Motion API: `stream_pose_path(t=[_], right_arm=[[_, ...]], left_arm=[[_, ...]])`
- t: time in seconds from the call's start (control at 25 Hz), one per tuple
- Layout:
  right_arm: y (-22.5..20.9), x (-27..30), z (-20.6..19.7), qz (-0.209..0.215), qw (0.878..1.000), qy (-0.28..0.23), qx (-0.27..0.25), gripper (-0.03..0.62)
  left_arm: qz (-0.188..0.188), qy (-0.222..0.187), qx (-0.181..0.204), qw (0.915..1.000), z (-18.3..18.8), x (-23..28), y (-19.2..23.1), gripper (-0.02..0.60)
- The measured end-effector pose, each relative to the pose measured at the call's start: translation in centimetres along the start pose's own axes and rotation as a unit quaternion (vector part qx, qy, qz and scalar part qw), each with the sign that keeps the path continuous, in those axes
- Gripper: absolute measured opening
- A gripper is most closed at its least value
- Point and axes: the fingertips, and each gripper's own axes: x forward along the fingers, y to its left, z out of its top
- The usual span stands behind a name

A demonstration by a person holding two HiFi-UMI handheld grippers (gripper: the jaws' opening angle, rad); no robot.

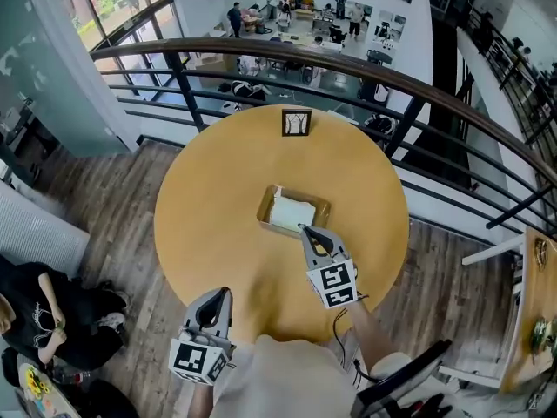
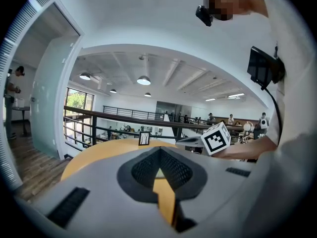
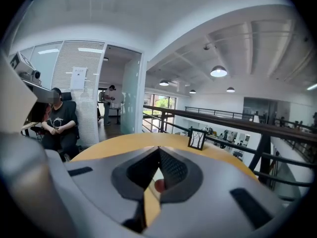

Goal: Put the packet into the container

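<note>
While I am steering, the left gripper (image 1: 222, 293) is hovering at the round table's (image 1: 200, 207) 6 o'clock edge, jaws together, empty. The right gripper (image 1: 304, 228), likewise closed on nothing, is pointing at the container (image 1: 264, 209) mid-table, where the white packet (image 1: 292, 213) is lying inside. A small frame (image 1: 296, 122) is standing at 12 o'clock, railing (image 1: 261, 50) beyond.

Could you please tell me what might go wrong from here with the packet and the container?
1. The right gripper, shut, hovers right at the near rim of the container. A careless swing could clip the rim and shift the container.
2. The white packet lies close to that rim and might be dragged out.
</note>
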Motion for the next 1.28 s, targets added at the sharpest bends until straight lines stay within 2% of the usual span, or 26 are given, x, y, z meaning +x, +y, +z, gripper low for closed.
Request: stream_pose_path(t=[0.16, 0.32, 0.56, 0.72, 0.96, 1.28], right_arm=[[1.0, -2.7, 1.0, -0.027, 0.999, -0.022, 0.005, 0.006], [3.5, -5.8, 0.9, -0.064, 0.997, -0.048, -0.002, 0.005], [6.7, -13.0, 1.3, -0.088, 0.992, -0.081, 0.028, 0.005], [10.4, -17.1, 1.3, -0.091, 0.991, -0.090, 0.041, 0.005], [15.2, -21.5, -0.7, -0.097, 0.991, -0.076, 0.048, 0.005], [17.5, -25.5, -3.4, -0.116, 0.990, -0.062, 0.057, 0.003]], left_arm=[[-0.011, -0.010, 0.010, 0.9998, 0.1, -1.0, -0.2, 0.006], [-0.033, -0.016, 0.016, 0.9992, -1.3, -2.3, -0.6, 0.006], [-0.067, -0.028, 0.026, 0.9970, -1.6, -5.1, -4.4, 0.005], [-0.086, -0.031, 0.029, 0.9954, -2.2, -8.2, -6.1, 0.005], [-0.104, -0.034, 0.026, 0.9936, -3.6, -11.8, -8.3, 0.005], [-0.120, -0.038, 0.024, 0.9917, -4.6, -13.7, -10.3, 0.005]])
